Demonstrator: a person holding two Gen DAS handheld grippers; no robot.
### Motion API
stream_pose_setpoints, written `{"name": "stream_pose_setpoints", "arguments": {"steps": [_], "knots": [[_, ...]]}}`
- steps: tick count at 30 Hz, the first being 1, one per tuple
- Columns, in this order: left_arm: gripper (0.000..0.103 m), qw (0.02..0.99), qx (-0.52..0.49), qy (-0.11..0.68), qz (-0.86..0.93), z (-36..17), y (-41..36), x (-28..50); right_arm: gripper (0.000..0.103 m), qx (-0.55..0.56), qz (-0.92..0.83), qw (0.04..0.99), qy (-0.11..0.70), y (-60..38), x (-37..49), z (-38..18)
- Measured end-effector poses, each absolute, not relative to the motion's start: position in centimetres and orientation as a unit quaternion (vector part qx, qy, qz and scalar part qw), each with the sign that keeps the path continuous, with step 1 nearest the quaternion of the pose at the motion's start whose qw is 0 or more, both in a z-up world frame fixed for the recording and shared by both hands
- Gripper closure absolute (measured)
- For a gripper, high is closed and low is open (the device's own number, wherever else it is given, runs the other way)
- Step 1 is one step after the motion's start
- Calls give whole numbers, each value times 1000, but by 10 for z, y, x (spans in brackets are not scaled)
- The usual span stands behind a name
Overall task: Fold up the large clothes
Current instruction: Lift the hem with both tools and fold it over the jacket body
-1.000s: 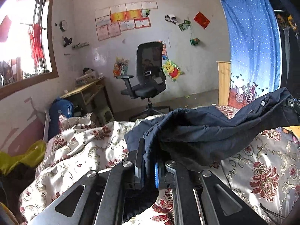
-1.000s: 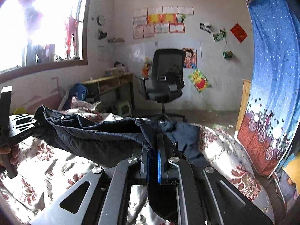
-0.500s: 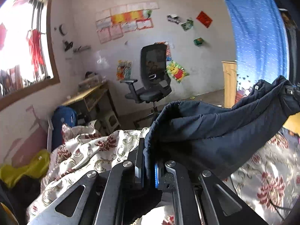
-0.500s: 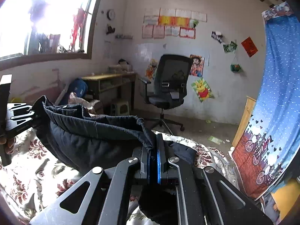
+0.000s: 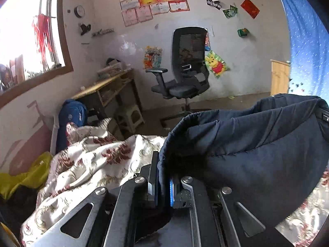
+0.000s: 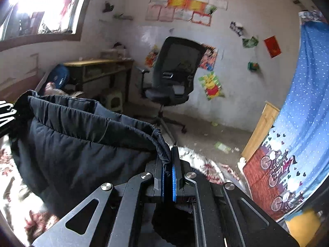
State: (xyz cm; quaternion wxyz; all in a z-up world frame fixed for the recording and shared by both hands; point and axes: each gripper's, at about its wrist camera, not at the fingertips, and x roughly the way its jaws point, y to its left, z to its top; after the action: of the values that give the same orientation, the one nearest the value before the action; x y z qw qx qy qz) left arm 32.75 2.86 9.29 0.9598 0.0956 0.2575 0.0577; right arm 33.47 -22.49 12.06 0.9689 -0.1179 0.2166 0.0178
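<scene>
A large dark navy padded garment (image 5: pixel 257 150) hangs stretched in the air between my two grippers, above a bed with a floral cover (image 5: pixel 88 164). My left gripper (image 5: pixel 163 164) is shut on one gathered edge of the garment. My right gripper (image 6: pixel 167 158) is shut on the other gathered edge; the garment (image 6: pixel 78 150) spreads to its left. The right gripper shows at the far right edge of the left wrist view (image 5: pixel 324 115). The left gripper shows at the left edge of the right wrist view (image 6: pixel 6 115).
A black office chair (image 5: pixel 185 78) stands on the floor beyond the bed, next to a wooden desk (image 5: pixel 107 86) and a small stool (image 5: pixel 129 117). A blue curtain (image 6: pixel 298 123) hangs at the right. A yellow cloth (image 5: pixel 22 181) lies at the bed's left.
Both grippers have risen, lifting the garment off the bed so it hangs taut between them. The right gripper's view has tilted and swung.
</scene>
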Motion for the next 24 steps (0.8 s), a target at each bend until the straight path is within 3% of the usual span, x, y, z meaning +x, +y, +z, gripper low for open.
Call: {"name": "stream_pose_setpoints", "arguments": {"steps": [24], "knots": [[96, 951, 94, 273, 111, 10, 1, 450, 98, -134, -24, 960, 246, -216, 460, 25]]}}
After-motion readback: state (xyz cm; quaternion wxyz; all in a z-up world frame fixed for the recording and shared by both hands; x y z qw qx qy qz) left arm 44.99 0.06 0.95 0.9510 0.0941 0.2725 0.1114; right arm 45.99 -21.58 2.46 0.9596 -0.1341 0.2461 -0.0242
